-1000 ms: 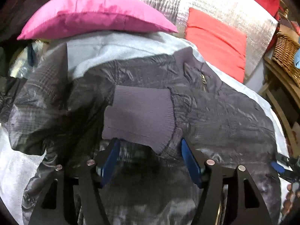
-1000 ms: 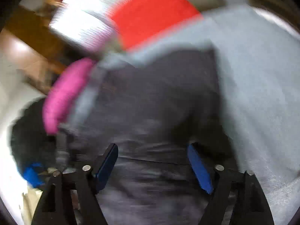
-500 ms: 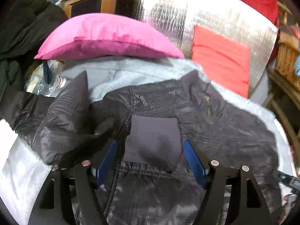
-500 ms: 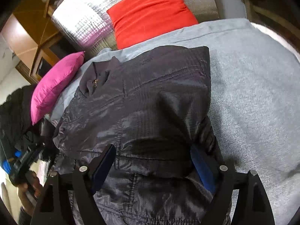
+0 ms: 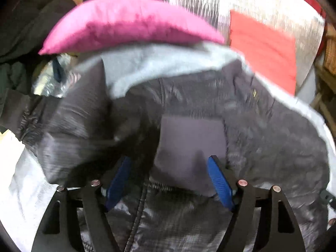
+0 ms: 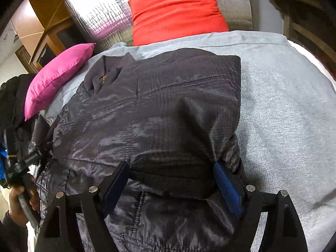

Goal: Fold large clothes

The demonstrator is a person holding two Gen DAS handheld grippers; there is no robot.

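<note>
In the left view alone, a ribbed cuff point(image 5: 192, 138) lies between the wide-open, empty left gripper point(image 5: 168, 180).

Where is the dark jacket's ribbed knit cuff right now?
In the left wrist view, the ribbed knit cuff lies on the shiny dark jacket, just ahead of the open left gripper, below the pink pillow.

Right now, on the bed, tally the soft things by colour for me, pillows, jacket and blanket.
Pink: 1, the pink pillow
Red: 1, the red cushion
Dark grey: 1, the jacket
Light grey: 1, the blanket under the jacket
Total: 4
</note>
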